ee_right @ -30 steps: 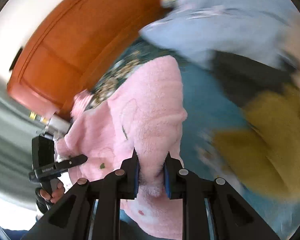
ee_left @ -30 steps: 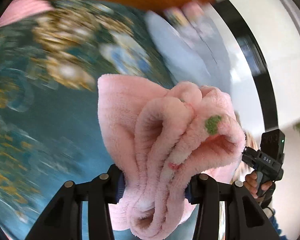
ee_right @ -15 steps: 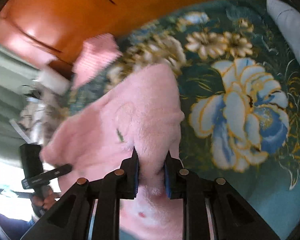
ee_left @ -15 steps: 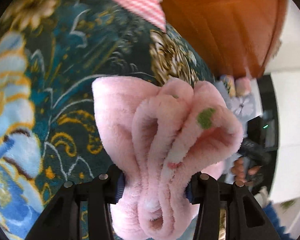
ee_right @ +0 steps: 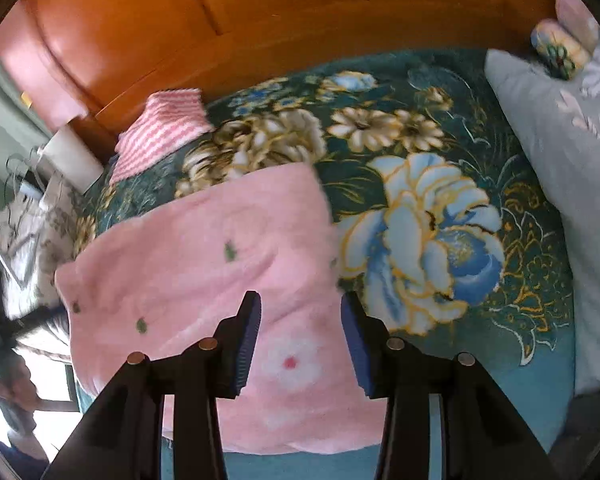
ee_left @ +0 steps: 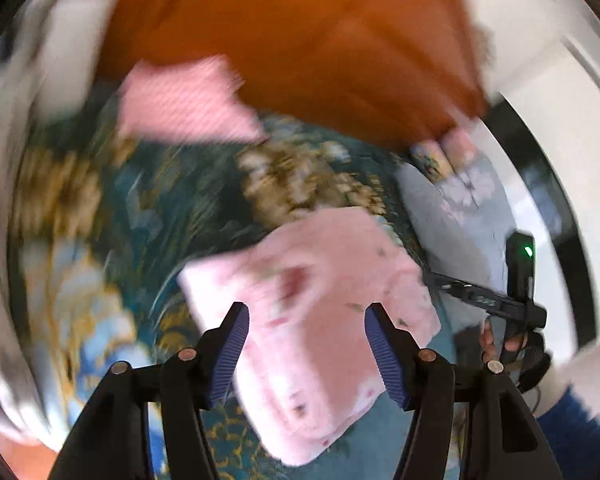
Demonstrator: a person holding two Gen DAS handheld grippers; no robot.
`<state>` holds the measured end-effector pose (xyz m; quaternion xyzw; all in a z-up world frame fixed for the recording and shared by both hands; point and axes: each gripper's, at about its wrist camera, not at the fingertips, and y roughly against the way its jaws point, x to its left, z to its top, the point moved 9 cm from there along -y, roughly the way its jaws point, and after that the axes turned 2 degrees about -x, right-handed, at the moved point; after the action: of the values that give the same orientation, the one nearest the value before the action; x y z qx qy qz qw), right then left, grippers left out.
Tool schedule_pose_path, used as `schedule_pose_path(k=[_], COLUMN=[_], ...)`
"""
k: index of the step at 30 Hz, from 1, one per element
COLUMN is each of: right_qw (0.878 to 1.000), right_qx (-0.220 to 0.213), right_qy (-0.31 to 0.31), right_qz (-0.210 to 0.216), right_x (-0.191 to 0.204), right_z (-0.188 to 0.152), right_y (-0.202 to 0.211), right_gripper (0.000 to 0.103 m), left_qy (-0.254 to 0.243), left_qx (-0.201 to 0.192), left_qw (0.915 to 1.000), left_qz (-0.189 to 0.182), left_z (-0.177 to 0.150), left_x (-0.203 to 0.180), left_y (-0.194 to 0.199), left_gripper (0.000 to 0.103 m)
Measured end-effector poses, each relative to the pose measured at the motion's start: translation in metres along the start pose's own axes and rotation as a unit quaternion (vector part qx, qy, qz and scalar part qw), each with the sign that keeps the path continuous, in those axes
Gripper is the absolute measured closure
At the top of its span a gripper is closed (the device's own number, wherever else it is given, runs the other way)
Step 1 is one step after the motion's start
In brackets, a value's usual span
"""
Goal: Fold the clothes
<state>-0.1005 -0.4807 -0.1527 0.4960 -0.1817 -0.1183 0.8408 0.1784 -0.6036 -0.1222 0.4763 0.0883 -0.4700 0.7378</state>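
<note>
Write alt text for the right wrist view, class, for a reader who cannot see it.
An open right gripper hangs over a folded pink garment lying on a floral teal bedspread. A striped pink cloth lies by the wooden headboard; a grey pillow lies right.

pink fleece garment [ee_right: 204,248], teal floral bedspread [ee_right: 420,216]

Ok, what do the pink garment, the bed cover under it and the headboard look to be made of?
Pink garment: plush fleece or terry by its fuzzy, matte nap, with small printed spots. Bed cover: soft woven or velour-like fabric, printed with large flowers on teal; the exact weave is unclear. Headboard: orange-brown wood or wood veneer, glossy, judging by the bright sheen and panel seams.
</note>
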Motion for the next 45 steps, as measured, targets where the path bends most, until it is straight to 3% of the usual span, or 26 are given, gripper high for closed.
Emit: schedule_pose_path(k=[3,5,9,11,15,18,22,24,25,27,28,29,31,33,36,38,43,45], right_qw=[0.999,0.998,0.997,0.999,0.999,0.998,0.997,0.996,0.996,0.996,0.996,0.996,0.993,0.991,0.989,0.988,0.986,0.985], right_qx=[-0.006,-0.012,-0.021,-0.019,0.018,0.012,-0.055,-0.072,-0.076,-0.064,-0.058,-0.054,-0.051,-0.057,-0.068,-0.076,-0.088,-0.099], right_qy=[0.031,0.056,0.073,0.046,-0.01,-0.038,-0.028,-0.033,-0.034,-0.033,-0.033,-0.035,-0.043,-0.049,-0.035,-0.02,-0.006,-0.013], right_qz=[-0.006,0.004,-0.015,-0.017,-0.03,-0.038,-0.037,-0.033,-0.034,-0.047,-0.055,-0.066,-0.093,-0.108,-0.124,-0.131,-0.139,-0.141], right_x=[0.025,0.043,0.036,0.021,-0.01,-0.013,0.01,0.021,0.025,0.027,0.027,0.025,0.019,0.015,0.017,0.02,0.026,0.024], right_z=[-0.016,-0.029,-0.041,-0.043,-0.056,-0.06,-0.069,-0.092,-0.105,-0.138,-0.152,-0.161,-0.179,-0.185,-0.18,-0.173,-0.172,-0.174], right_y=[0.003,0.009,0.014,0.006,-0.029,-0.032,0.007,0.018,0.021,0.013,0.009,0.005,-0.004,-0.01,-0.019,-0.027,-0.047,-0.048], right_gripper=[0.06,0.06,0.06,0.06,0.06,0.06,0.06,0.059,0.058,0.045,0.045,0.045,0.035,0.022,0.02,0.012,0.009,0.004], left_qy=[-0.078,-0.105,-0.106,-0.09,-0.078,-0.064,-0.034,-0.028,-0.033,-0.042,-0.047,-0.048,-0.049,-0.05,-0.055,-0.063,-0.041,-0.04], left_qx=[-0.009,-0.022,0.005,0.022,0.031,0.02,-0.021,-0.029,-0.024,-0.014,-0.009,-0.014,-0.025,-0.037,-0.053,-0.064,-0.086,-0.086], left_qw=[0.9967,0.9942,0.991,0.9897,0.9896,0.9931,0.9911,0.9857,0.9829,0.9767,0.9731,0.9714,0.968,0.9643,0.9585,0.9547,0.9538,0.9547], left_qz=[-0.021,-0.011,0.081,0.108,0.116,0.096,0.127,0.164,0.179,0.21,0.225,0.232,0.245,0.257,0.275,0.284,0.285,0.282], left_z=[0.008,0.01,0.001,-0.006,-0.018,-0.023,-0.05,-0.085,-0.1,-0.128,-0.142,-0.145,-0.15,-0.154,-0.159,-0.159,-0.17,-0.17], left_x=[-0.052,-0.064,-0.029,-0.009,0.009,-0.011,-0.019,-0.014,-0.011,-0.006,-0.004,-0.003,-0.001,0.0,0.002,0.002,0.018,0.019], left_y=[-0.021,-0.032,-0.07,-0.086,-0.096,-0.071,-0.018,-0.002,-0.003,-0.006,-0.007,-0.01,-0.016,-0.023,-0.031,-0.036,-0.035,-0.035], left_gripper=[0.038,0.038,0.038,0.039,0.039,0.039,0.039,0.039,0.039,0.039,0.039,0.039,0.039,0.039,0.039,0.037,0.016,0.015])
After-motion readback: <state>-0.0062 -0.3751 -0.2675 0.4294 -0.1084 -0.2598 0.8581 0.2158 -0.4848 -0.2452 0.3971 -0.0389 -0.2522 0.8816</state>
